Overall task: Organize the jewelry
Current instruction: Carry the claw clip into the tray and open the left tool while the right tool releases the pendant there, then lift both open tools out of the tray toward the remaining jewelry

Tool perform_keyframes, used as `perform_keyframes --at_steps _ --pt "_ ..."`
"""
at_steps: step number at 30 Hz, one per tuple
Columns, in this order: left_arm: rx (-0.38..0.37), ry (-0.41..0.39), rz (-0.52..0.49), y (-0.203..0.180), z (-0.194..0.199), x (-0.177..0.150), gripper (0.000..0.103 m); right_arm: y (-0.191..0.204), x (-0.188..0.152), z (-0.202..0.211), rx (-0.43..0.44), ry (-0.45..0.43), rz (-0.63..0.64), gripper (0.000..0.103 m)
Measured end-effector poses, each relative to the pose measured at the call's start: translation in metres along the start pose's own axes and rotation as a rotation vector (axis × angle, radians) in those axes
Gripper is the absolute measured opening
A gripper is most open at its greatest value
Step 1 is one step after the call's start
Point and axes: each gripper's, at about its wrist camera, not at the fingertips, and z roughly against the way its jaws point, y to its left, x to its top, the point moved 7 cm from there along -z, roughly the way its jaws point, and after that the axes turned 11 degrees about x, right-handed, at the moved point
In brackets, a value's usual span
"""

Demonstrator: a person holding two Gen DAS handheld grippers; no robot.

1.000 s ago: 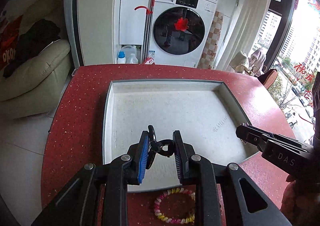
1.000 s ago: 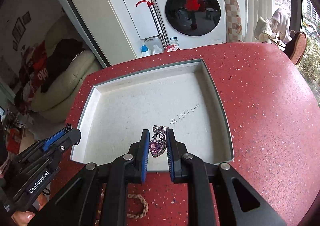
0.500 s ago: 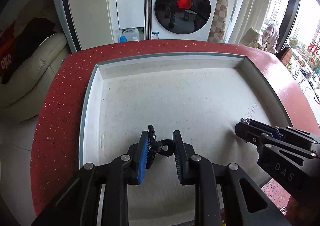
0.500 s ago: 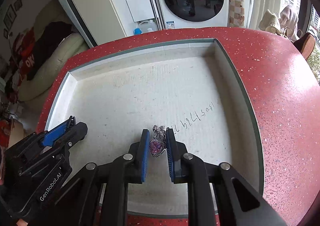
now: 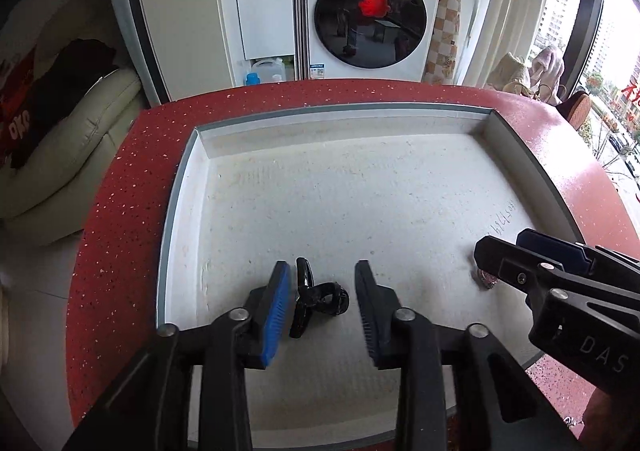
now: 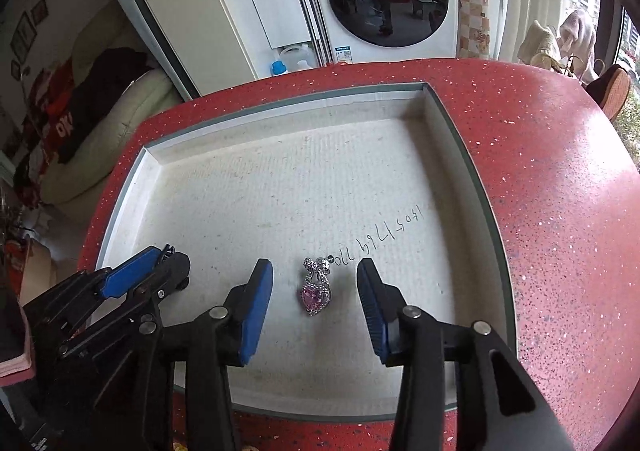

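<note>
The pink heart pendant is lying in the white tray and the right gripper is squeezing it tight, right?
Not quite. The pink heart pendant does lie in the white tray, but the right gripper is open, its fingers apart on either side and not touching it. The right wrist view shows this.

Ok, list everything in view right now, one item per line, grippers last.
tray: 1, white, on the red table
table: 1, red speckled, under the tray
heart pendant: 1, pink and silver, on the tray floor between the right fingers
black ring: 1, black, on the tray floor between the left fingers
washing machine: 1, white, behind the table
sofa: 1, cream, far left
left gripper: 1, black with blue pads, open
right gripper: 1, black with blue pads, open
</note>
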Motion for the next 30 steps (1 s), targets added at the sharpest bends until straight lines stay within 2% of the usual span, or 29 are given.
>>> perform_keyframes --at_steps 2,5,10,12,13,14,15,22,26,27,29,30 --pt "0.01 -0.042 0.016 0.003 0.009 0.003 0.094 -0.001 0.003 0.007 0.01 -0.02 -0.018 0.054" --pt "-0.001 -0.065 0.015 0.002 0.018 0.008 0.094 -0.002 0.007 0.018 0.029 -0.049 -0.042 0.061" --pt "-0.015 -0.096 0.043 0.007 0.039 0.009 0.094 -0.001 0.009 0.036 0.065 -0.082 -0.087 0.066" --pt "-0.024 -0.109 0.049 0.01 0.05 0.007 0.094 0.001 0.009 0.045 0.077 -0.096 -0.098 0.08" --pt "-0.027 -0.115 0.05 0.011 0.056 0.005 0.096 0.003 0.008 0.05 0.085 -0.101 -0.104 0.081" --pt "-0.03 -0.12 0.052 0.013 0.062 0.003 0.103 0.005 0.006 0.054 0.096 -0.102 -0.107 0.081" --pt "-0.029 -0.135 0.061 0.016 0.069 0.001 0.103 0.008 0.002 0.057 0.109 -0.096 -0.109 0.082" --pt "-0.054 -0.179 0.065 0.034 0.11 -0.027 0.103 0.021 -0.025 0.086 0.135 -0.095 -0.089 0.088" --pt "-0.063 -0.16 0.062 0.045 0.124 -0.049 0.103 0.025 -0.042 0.106 0.132 -0.125 -0.094 0.089" --pt "-0.063 -0.153 0.061 0.047 0.126 -0.055 0.103 0.027 -0.047 0.11 0.138 -0.135 -0.091 0.092" --pt "-0.086 -0.142 0.076 0.052 0.132 -0.065 0.103 0.032 -0.054 0.119 0.138 -0.161 -0.075 0.103" --pt "-0.094 -0.138 0.085 0.054 0.135 -0.07 0.103 0.035 -0.058 0.125 0.137 -0.187 -0.064 0.103"
